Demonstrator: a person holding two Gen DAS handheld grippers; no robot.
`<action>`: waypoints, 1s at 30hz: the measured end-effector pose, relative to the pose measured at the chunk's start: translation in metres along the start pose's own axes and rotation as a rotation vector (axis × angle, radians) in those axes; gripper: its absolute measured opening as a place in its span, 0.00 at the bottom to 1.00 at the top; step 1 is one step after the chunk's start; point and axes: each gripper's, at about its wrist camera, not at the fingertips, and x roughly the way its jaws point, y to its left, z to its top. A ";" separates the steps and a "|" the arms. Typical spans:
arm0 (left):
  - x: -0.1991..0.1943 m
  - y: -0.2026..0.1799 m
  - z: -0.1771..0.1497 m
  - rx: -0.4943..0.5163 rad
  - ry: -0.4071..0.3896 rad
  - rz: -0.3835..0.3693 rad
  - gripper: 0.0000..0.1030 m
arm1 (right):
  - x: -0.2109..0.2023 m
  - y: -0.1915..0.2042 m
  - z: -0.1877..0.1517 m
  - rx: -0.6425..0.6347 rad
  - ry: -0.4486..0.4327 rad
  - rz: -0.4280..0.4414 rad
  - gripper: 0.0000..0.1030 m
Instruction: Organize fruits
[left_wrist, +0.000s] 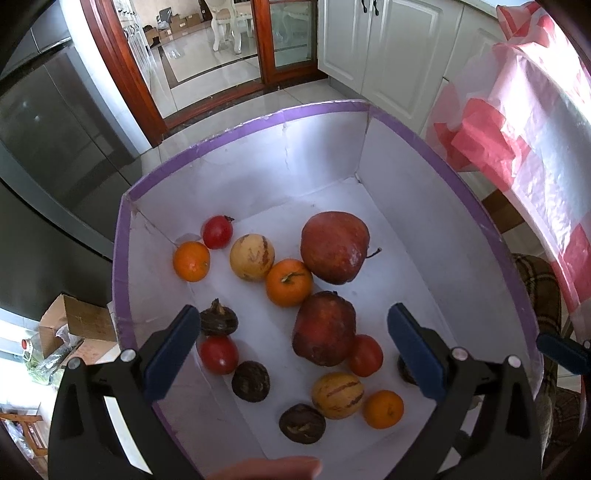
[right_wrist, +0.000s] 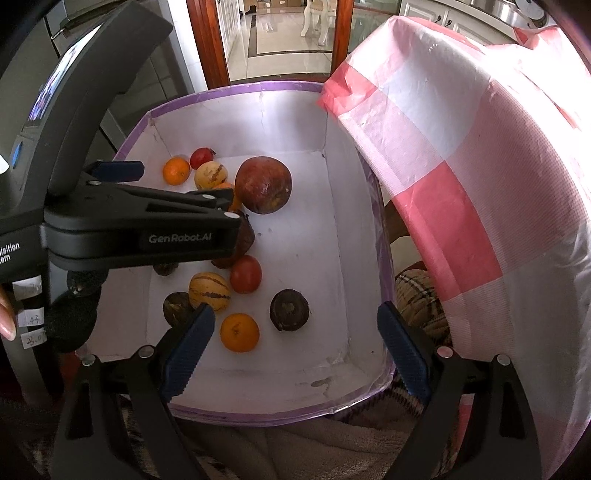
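A white box with a purple rim (left_wrist: 236, 125) (right_wrist: 236, 90) holds loose fruit: two big red apples (left_wrist: 334, 246) (left_wrist: 324, 328), oranges (left_wrist: 289, 282) (right_wrist: 239, 332), striped yellow melons (left_wrist: 252, 257) (right_wrist: 209, 291), red tomatoes (left_wrist: 218, 354) (right_wrist: 246, 274) and dark brown round fruits (left_wrist: 250, 381) (right_wrist: 289, 309). My left gripper (left_wrist: 291, 350) is open and empty above the near apple. My right gripper (right_wrist: 295, 350) is open and empty over the box's near end, close to an orange. The left gripper's body (right_wrist: 147, 221) shows in the right wrist view and hides some fruit.
A table under a pink and white checked plastic cloth (right_wrist: 480, 184) (left_wrist: 535, 129) stands right of the box. A dark fridge (left_wrist: 44, 147) is on the left, a cardboard box (left_wrist: 77, 321) on the floor, white cabinets (left_wrist: 388, 48) and a doorway behind.
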 end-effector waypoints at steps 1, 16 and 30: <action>0.001 0.000 0.000 0.000 0.002 -0.001 0.99 | 0.000 0.000 0.000 -0.001 0.001 0.000 0.84; 0.008 0.000 -0.001 0.002 0.021 -0.011 0.99 | 0.003 -0.004 -0.002 0.004 0.019 0.002 0.84; 0.013 0.003 0.001 0.004 0.040 -0.013 0.99 | 0.005 -0.005 -0.003 0.006 0.032 0.007 0.84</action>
